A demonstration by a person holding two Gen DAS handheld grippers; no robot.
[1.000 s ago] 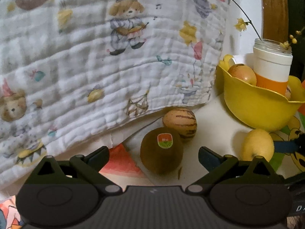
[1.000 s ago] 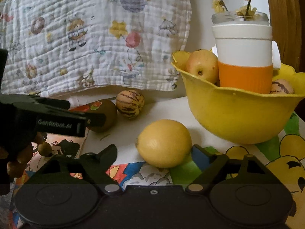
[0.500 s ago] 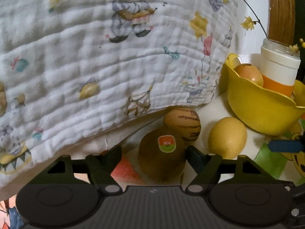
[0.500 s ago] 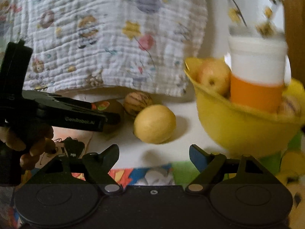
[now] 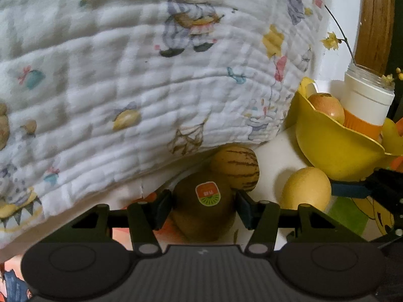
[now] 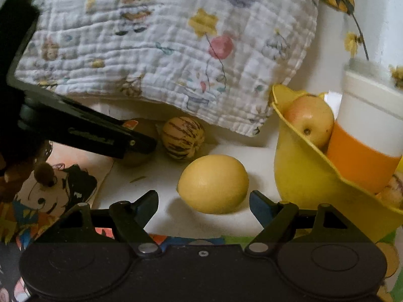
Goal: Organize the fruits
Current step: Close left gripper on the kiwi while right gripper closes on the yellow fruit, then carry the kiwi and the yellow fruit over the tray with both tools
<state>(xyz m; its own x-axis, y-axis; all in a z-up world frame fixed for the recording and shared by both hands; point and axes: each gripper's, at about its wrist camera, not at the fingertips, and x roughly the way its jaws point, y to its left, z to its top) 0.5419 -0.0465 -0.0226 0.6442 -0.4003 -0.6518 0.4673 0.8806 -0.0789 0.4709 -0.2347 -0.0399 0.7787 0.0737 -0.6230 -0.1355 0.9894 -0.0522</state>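
A brown kiwi (image 5: 204, 210) with a red-green sticker lies on the table, and my left gripper (image 5: 203, 207) is shut on it, one finger at each side. A striped yellow melon-like fruit (image 5: 235, 167) sits just behind the kiwi, also in the right wrist view (image 6: 183, 138). A lemon (image 6: 213, 183) lies ahead of my right gripper (image 6: 203, 207), which is open and empty. The lemon also shows in the left wrist view (image 5: 306, 188). A yellow bowl (image 6: 302, 176) at the right holds an apple (image 6: 311, 120) and a white-orange cup (image 6: 365, 141).
A white printed blanket (image 5: 126, 75) hangs over the back, just above the fruits. A cartoon-printed mat (image 6: 63, 191) covers the table's front. A wooden frame (image 5: 375, 20) stands behind the bowl (image 5: 335, 148). The left gripper's body (image 6: 75, 130) reaches in from the left in the right wrist view.
My left gripper moved forward and closed its fingers onto the kiwi. My right gripper pulled back from the lemon, then came nearer again, still open.
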